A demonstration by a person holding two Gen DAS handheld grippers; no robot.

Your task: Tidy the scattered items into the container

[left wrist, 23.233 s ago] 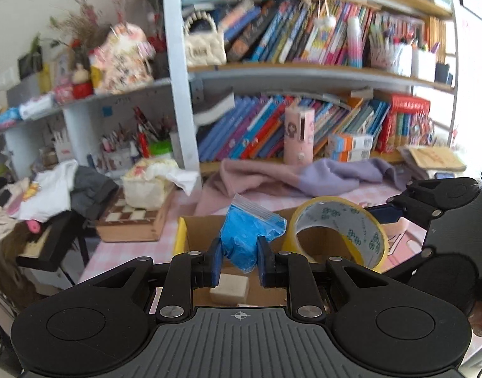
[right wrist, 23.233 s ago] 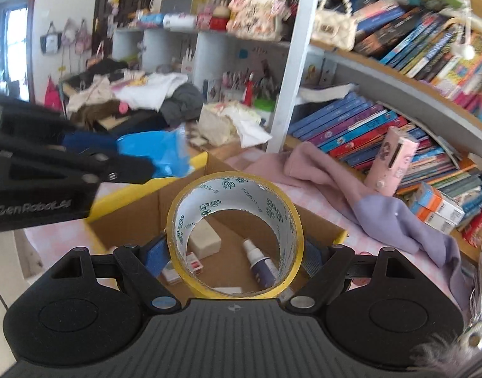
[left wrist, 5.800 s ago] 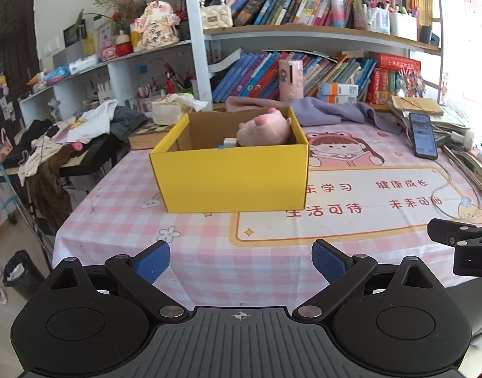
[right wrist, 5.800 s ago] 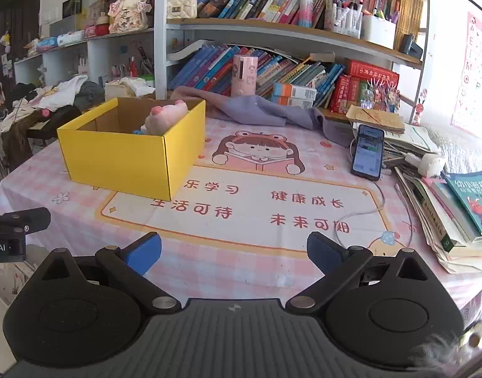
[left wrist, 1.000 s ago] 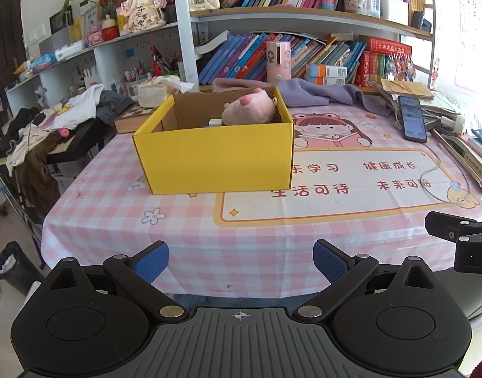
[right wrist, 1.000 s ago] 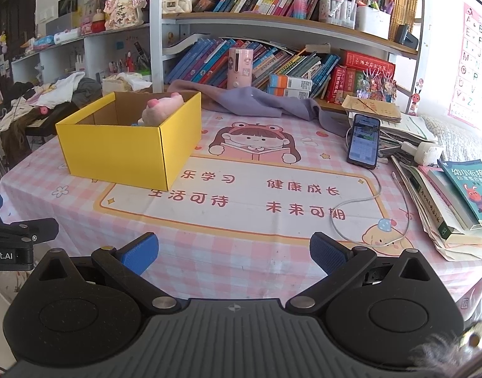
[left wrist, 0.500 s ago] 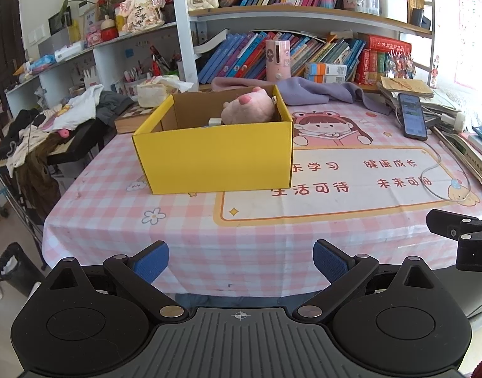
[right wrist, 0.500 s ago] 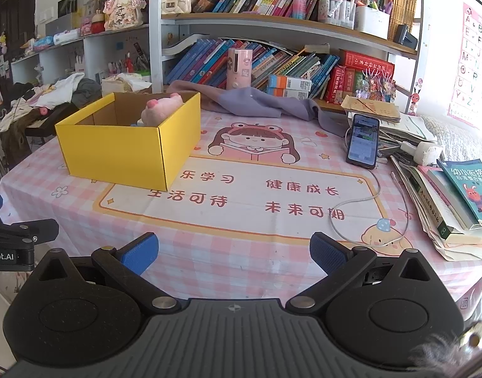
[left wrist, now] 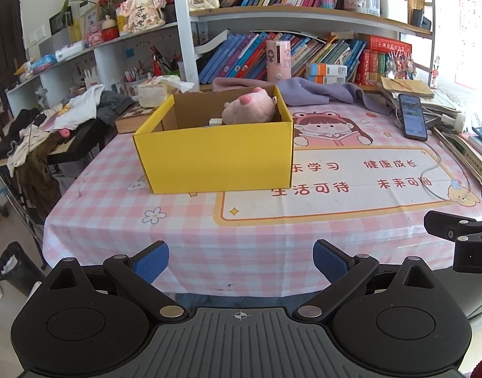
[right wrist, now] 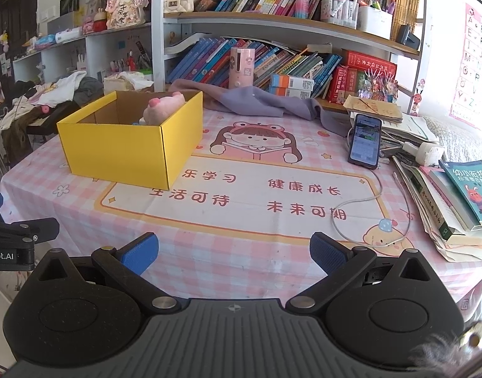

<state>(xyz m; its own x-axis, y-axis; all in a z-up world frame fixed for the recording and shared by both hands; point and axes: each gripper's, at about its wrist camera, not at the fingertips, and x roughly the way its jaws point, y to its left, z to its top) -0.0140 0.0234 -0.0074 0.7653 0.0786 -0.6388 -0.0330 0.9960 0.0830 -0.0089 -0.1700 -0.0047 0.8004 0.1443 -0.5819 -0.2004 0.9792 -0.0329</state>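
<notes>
A yellow cardboard box [left wrist: 218, 154] stands on the pink checked tablecloth, left of centre; it also shows in the right wrist view [right wrist: 114, 154]. A pink plush toy [left wrist: 248, 110] lies inside it, poking above the rim, also seen in the right wrist view [right wrist: 163, 105]. Other contents are mostly hidden. My left gripper [left wrist: 241, 260] is open and empty, held back off the table's front edge. My right gripper [right wrist: 233, 252] is open and empty over the front edge, to the right of the box.
A phone [right wrist: 365, 140] with a white cable lies at the right. Books and papers [right wrist: 445, 195] are stacked along the right edge. A purple cloth [right wrist: 256, 100] lies behind the box below the bookshelves. Clothes are heaped on a stand [left wrist: 51, 126] at left.
Both grippers stay open and empty. They have barely moved in the last second; long before, they held a blue bag and a tape roll over the box.
</notes>
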